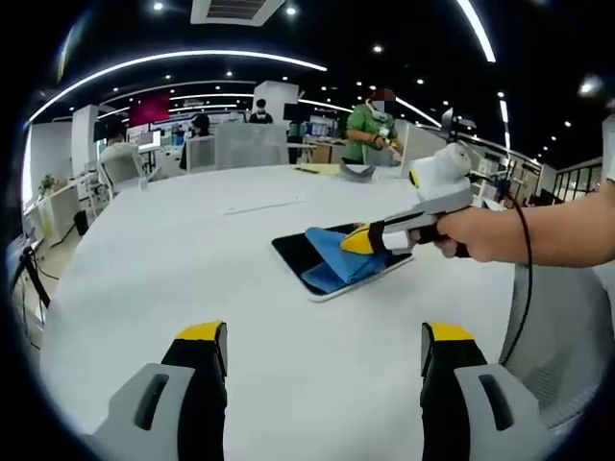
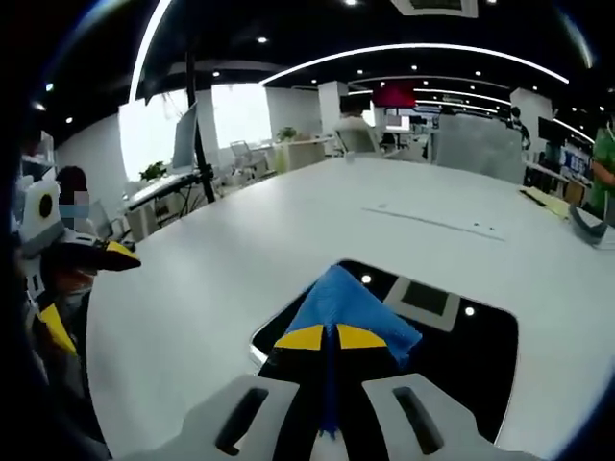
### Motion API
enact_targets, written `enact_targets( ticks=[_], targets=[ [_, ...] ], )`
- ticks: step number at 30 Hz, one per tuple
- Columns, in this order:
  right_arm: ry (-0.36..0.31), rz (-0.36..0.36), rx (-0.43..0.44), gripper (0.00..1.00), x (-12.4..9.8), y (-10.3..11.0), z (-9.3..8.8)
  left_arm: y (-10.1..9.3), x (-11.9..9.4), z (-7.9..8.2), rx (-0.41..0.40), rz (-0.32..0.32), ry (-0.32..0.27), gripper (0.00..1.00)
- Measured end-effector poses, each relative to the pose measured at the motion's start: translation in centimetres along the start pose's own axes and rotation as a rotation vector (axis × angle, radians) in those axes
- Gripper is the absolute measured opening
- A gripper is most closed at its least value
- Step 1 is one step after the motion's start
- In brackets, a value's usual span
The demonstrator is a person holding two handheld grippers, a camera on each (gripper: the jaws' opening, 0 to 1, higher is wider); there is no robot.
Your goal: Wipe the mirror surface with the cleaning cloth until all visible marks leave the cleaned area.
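Right gripper view: gripper [image 2: 332,338] clamps cloth [image 2: 348,305] on mirror [image 2: 452,336].

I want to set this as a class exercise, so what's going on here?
A person holds a gripper in each hand at a white table. The right gripper is shut on a blue cloth and presses it onto a dark mirror lying flat on the table. The left gripper is open and hovers over bare table, holding nothing. The cloth covers part of the mirror; ceiling lights reflect in the rest. Whether marks remain is too small to tell.
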State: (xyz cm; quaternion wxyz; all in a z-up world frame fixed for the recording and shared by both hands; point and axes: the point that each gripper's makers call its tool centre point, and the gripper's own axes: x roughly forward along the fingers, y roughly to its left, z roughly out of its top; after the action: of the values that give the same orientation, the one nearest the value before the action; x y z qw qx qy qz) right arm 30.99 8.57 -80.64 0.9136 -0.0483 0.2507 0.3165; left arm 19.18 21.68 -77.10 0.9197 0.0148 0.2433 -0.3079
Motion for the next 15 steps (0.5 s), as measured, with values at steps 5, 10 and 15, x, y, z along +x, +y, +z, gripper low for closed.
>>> enact_targets(
  ticks=[5,10,15],
  targets=[
    [-0.033,-0.013,-0.005,0.00,-2.3,-0.4,0.7,-0.5,0.2,0.2,0.008,-0.012,-0.002,0.83],
    [-0.054,-0.046,0.004,0.00,-5.1,-1.6,0.7,-0.9,0.5,0.4,0.014,-0.023,-0.004,0.83],
    [-0.041,-0.083,0.006,0.00,-7.7,-2.5,-0.9,-1.8,1.1,0.6,0.029,-0.049,-0.002,0.83]
  ],
)
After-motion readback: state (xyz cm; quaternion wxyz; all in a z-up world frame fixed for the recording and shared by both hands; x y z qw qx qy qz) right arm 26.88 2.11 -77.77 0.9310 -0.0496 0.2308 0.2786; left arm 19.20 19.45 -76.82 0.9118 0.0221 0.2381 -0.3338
